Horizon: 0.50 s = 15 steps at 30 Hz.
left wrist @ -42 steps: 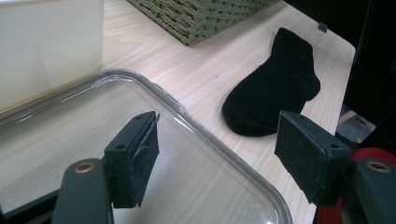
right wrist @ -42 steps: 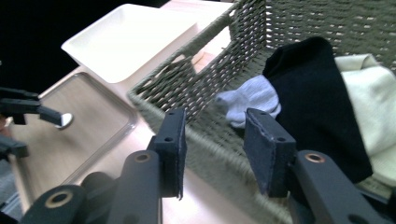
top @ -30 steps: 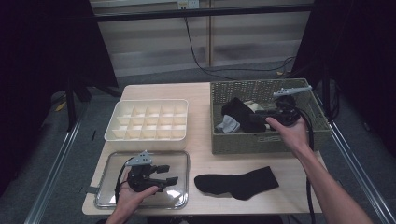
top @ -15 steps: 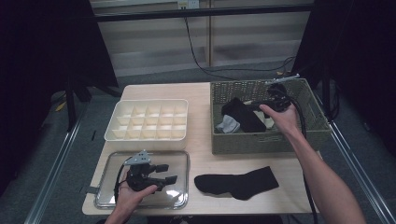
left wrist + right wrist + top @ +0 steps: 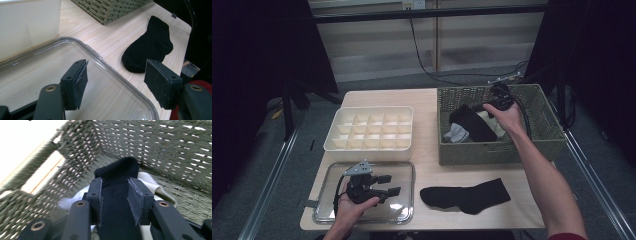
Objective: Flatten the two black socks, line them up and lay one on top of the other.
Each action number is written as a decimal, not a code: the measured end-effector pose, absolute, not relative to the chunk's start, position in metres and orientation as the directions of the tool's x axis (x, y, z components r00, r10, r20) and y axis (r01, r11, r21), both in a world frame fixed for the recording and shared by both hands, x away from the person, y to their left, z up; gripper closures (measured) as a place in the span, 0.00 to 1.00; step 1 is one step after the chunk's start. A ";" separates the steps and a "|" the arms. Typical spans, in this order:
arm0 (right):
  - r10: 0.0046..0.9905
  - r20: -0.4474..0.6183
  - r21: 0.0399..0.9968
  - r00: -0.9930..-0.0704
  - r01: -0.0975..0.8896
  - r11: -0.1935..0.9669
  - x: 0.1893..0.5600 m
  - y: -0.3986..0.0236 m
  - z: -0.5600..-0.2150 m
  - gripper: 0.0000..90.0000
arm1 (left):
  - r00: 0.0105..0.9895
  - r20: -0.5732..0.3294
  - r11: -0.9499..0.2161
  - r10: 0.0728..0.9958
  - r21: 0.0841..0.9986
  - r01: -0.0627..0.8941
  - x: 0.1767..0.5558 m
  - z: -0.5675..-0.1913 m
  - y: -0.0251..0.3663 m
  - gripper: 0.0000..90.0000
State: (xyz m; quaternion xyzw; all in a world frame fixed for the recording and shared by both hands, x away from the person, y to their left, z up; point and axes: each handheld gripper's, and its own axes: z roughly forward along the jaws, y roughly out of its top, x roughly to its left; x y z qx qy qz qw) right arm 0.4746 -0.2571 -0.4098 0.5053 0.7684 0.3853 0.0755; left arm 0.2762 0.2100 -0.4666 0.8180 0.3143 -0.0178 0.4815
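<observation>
1. We take the woven basket [image 5: 547,135] at the far right of the worktop [image 5: 427,100] as our landmark.
2. Inside the basket we find a dark sock [image 5: 117,195] lying over pale garments [image 5: 152,186], with a grey sock [image 5: 458,133] at the basket's left end.
3. The right gripper [image 5: 488,106] is held by the right hand [image 5: 508,117] inside the basket, near its far wall. In the right gripper view its fingers [image 5: 96,195] flank the dark sock on both sides and press against the fabric; we record them as clenched on the dark sock.
4. A second black sock [image 5: 464,196] lies flat on the worktop just in front of the basket, apart from it.
5. A divided white organiser box [image 5: 372,129] stands to the left of the basket, with bare worktop between them.
6. A clear tray [image 5: 407,200] lies left of the basket and nearer the person, in front of the organiser box.
7. The left gripper [image 5: 389,185] is held by the left hand [image 5: 354,206] over the tray. Its fingers [image 5: 75,85] stand apart and released, with nothing between them.
</observation>
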 end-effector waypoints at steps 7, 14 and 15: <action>0.856 0.283 0.632 -0.432 0.756 0.172 0.489 -0.260 -0.427 0.69 | 0.798 -0.335 -0.337 0.500 0.774 0.536 0.278 -0.467 0.212 0.38; 0.867 0.278 0.591 -0.413 0.786 0.184 0.494 -0.260 -0.436 0.69 | 0.802 -0.333 -0.342 0.496 0.774 0.533 0.279 -0.468 0.211 0.38; 0.868 0.278 0.577 -0.412 0.794 0.192 0.494 -0.259 -0.437 0.70 | 0.800 -0.335 -0.340 0.497 0.773 0.535 0.279 -0.468 0.211 0.38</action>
